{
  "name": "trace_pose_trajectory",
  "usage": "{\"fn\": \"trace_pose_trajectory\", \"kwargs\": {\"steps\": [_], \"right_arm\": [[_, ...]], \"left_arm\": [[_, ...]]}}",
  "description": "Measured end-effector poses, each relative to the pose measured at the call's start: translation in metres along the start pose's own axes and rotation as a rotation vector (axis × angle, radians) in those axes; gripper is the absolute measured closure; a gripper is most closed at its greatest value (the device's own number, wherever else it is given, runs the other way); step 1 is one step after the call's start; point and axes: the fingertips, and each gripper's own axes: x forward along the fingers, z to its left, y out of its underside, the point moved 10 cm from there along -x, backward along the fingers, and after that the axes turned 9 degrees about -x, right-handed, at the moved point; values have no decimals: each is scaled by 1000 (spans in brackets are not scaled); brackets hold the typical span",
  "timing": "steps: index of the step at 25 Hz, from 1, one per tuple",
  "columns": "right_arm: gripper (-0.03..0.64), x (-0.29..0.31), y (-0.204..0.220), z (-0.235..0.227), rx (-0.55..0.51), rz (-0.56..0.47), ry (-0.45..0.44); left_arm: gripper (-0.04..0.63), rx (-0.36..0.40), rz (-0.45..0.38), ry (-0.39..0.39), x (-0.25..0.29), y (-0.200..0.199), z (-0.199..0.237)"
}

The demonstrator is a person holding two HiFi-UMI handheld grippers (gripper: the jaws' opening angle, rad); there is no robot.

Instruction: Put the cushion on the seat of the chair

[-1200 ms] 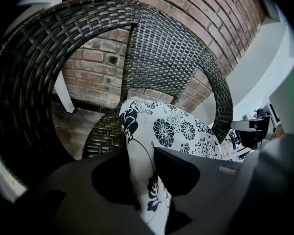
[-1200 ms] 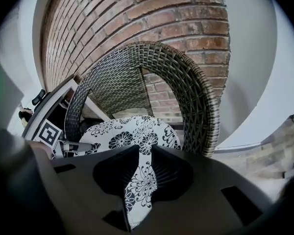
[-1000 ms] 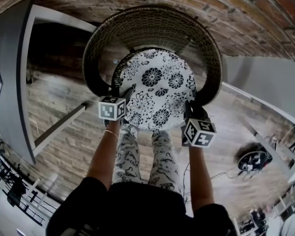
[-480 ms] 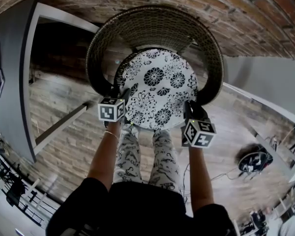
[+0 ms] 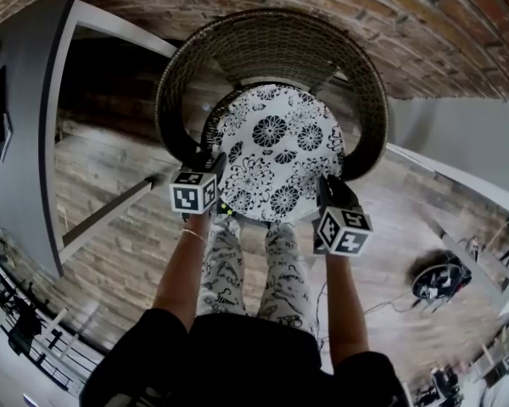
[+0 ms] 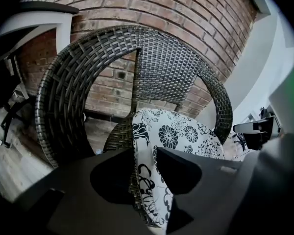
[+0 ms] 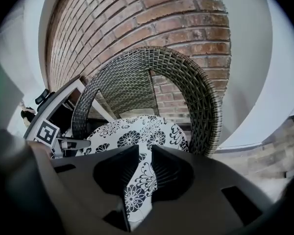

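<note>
The wicker chair [image 5: 271, 45] faces the person. Over the last second the floral cushion [image 5: 280, 147] has slid further toward the chair's back and now covers the chair's seat, resting on it or barely above. At the chair's front, the left hand-held gripper [image 5: 212, 164] and right hand-held gripper [image 5: 326, 186] each pinch the cushion's rim; releasing it seems all that remains.

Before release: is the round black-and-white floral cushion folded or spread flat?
Spread flat: the cushion shows its whole round face; left gripper and right gripper pinch its edge.
</note>
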Motion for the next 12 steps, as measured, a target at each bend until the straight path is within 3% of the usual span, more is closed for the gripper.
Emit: {"fn": "trace_pose_trajectory", "kwargs": {"steps": [12], "right_arm": [[541,-7,11,10,4,-5,5]], "left_arm": [[487,8,-70,0,-22,5,1]]}}
